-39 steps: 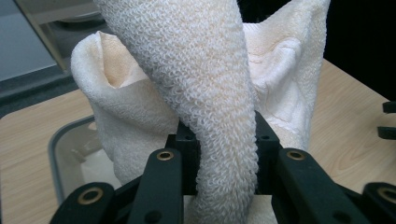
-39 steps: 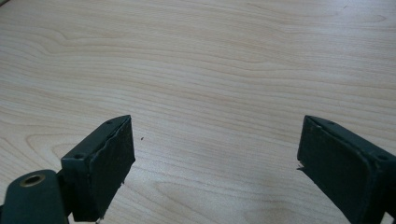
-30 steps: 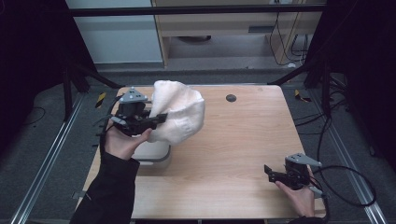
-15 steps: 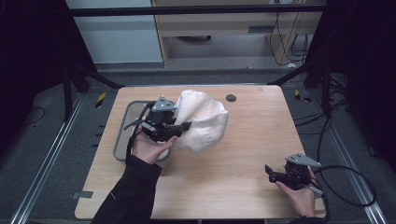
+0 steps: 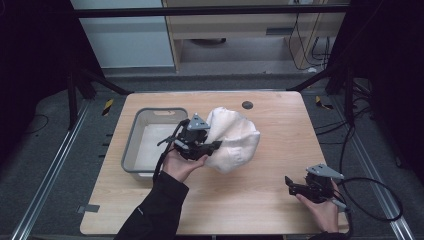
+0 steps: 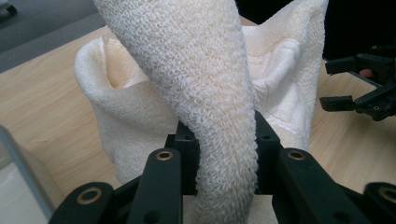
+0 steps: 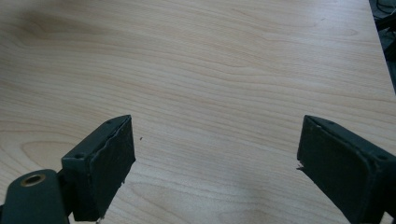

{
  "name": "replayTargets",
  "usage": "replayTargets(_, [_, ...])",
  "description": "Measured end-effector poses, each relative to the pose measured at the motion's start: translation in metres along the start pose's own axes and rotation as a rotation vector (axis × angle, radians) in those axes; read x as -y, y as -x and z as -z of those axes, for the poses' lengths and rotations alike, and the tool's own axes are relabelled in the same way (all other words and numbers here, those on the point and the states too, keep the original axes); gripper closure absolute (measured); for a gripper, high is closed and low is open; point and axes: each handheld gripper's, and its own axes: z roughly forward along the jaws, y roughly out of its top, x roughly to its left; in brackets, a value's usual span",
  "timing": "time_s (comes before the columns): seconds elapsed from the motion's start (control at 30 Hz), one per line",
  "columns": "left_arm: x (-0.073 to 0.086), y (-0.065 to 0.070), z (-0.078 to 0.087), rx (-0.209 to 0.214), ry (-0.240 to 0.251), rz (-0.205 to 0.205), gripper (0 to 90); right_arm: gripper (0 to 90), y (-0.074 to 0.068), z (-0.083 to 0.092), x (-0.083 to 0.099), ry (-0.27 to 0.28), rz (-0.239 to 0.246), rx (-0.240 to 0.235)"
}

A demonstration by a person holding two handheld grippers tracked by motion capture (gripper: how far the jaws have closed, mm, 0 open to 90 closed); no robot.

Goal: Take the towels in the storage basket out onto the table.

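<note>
R gripper (image 5: 292, 186) sits near the desk's (image 5: 260, 200) front right edge, jaws spread wide w/ nothing btwn them, bare wood beneath. L gripper (image 5: 212, 146), farther in, is clenched on a fold of the cream towel (image 5: 232, 140), which hangs bunched just above mid-desk. Grey bin (image 5: 131, 150) sits beyond the L hand (image 5: 181, 164), at the desk's left side.

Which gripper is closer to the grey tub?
Left. The left gripper, shut on the white towel, is just right of the grey tub. The right gripper sits open, low at the table's near right corner, far from it.
</note>
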Motion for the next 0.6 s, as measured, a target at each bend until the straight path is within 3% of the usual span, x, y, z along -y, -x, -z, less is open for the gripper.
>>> replayTargets(0.6, [0.026, 0.013, -0.05, 0.031, -0.03, -0.007, 69.0, 11.2, -0.001, -0.002, 0.0, -0.023, 0.013, 0.005])
